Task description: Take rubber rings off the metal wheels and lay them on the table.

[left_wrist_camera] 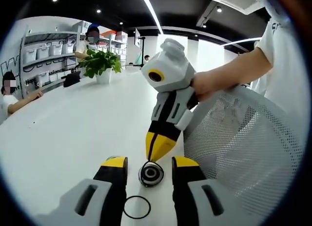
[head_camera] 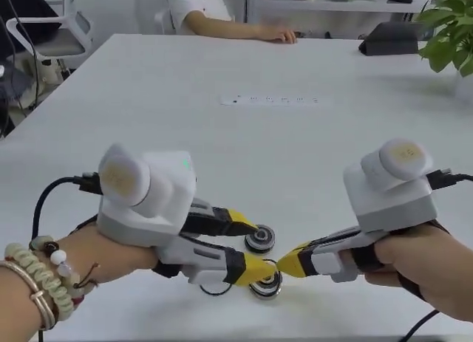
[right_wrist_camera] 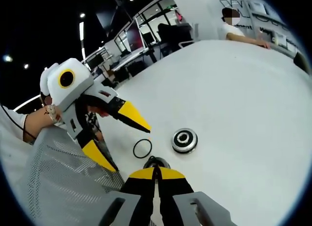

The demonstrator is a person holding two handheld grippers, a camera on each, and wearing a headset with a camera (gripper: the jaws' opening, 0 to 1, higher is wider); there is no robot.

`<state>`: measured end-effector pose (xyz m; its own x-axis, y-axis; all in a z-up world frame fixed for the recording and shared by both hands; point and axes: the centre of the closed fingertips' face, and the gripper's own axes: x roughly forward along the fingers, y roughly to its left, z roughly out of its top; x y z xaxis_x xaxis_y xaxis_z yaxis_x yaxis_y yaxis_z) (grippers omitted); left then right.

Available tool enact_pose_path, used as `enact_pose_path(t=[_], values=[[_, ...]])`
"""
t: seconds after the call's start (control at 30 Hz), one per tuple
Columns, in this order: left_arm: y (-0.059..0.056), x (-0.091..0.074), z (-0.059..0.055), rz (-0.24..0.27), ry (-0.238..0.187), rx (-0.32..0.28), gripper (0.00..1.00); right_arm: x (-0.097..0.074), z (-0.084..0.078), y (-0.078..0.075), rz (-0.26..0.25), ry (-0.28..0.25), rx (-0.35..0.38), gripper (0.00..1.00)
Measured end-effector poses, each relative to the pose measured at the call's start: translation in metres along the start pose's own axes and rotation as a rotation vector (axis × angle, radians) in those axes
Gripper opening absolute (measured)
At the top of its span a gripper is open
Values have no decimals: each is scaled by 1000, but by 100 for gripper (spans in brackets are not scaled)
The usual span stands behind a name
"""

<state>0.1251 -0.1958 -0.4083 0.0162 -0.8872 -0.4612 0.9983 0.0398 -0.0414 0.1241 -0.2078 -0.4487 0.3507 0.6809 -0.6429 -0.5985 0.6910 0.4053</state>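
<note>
Two metal wheels stand on the white table [head_camera: 295, 157]. The near wheel [head_camera: 267, 285] [left_wrist_camera: 151, 174] [right_wrist_camera: 153, 162] sits between the jaws of my left gripper [head_camera: 256, 247] [left_wrist_camera: 150, 162] [right_wrist_camera: 124, 145], which is open, with a gap on each side. My right gripper [head_camera: 284, 265] [left_wrist_camera: 156, 155] [right_wrist_camera: 156, 173] is shut, its yellow tip against that wheel's rim. I cannot tell whether it pinches the rubber. The other wheel [head_camera: 259, 238] [right_wrist_camera: 184, 140] stands just beyond. A loose black rubber ring [left_wrist_camera: 136, 207] [right_wrist_camera: 142, 148] lies flat by the left jaws.
A person's arm [head_camera: 244, 28] rests on the table's far edge. A white power strip [head_camera: 270, 100] lies mid-table. A plant [head_camera: 447, 32] and a black case [head_camera: 388, 39] sit at the far right. A mesh chair back [left_wrist_camera: 243, 148] is close behind the grippers.
</note>
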Motion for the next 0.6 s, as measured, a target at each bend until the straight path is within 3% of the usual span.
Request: enact_pose_path(t=[0.17,0.37,0.47,0.6], values=[[-6,-4,7,-37,24,8,44,-2,2,0,-3,-7,-7,0],[-5,-20,27,-35,15,51,56,-5,6,1,-1,-26,-3,0],[-6,-32,32,-21,5,60,60,-7,12,4,12,-61,9,0],[-3,-50,30,13,12,58,64,-14,23,5,19,-118,32,0]])
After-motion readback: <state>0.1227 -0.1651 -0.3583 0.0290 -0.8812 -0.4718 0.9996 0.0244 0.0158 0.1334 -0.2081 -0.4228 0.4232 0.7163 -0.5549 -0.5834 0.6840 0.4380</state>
